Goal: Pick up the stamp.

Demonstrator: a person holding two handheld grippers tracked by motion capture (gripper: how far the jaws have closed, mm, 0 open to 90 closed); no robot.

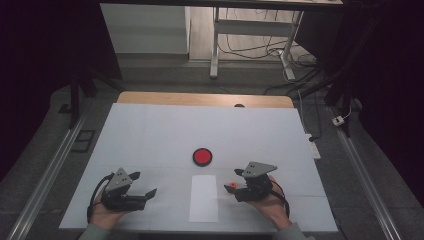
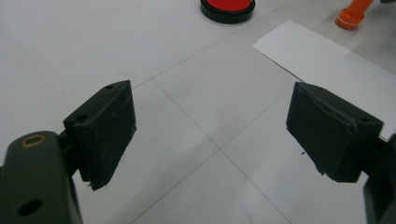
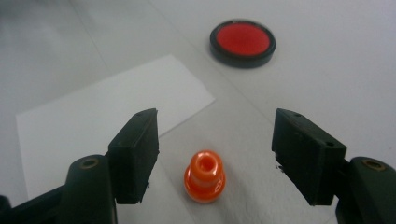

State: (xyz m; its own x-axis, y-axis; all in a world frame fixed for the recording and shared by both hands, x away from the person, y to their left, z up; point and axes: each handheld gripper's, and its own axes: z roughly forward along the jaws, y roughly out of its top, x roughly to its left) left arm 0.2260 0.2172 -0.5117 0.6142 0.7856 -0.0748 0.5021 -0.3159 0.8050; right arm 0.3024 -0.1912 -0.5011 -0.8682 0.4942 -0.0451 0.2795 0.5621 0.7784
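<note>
Right gripper (image 3: pixel 215 158), jaws spread, is closing in around the upright orange stamp (image 3: pixel 204 176); nothing gripped yet, paper (image 1: pixel 204 198) unmarked, left gripper (image 2: pixel 210 135) idling open.

dim high view with dark corners; gripper views brighter, softly lit from above, slightly blurred at far edges.

The high view looks forward and down from above the table's (image 1: pixel 150 130) near edge. The 2 gripper views sit low and close over it. All 3 share the red disc (image 1: pixel 202 156), paper (image 1: pixel 204 197) and orange stamp (image 3: pixel 204 176).
</note>
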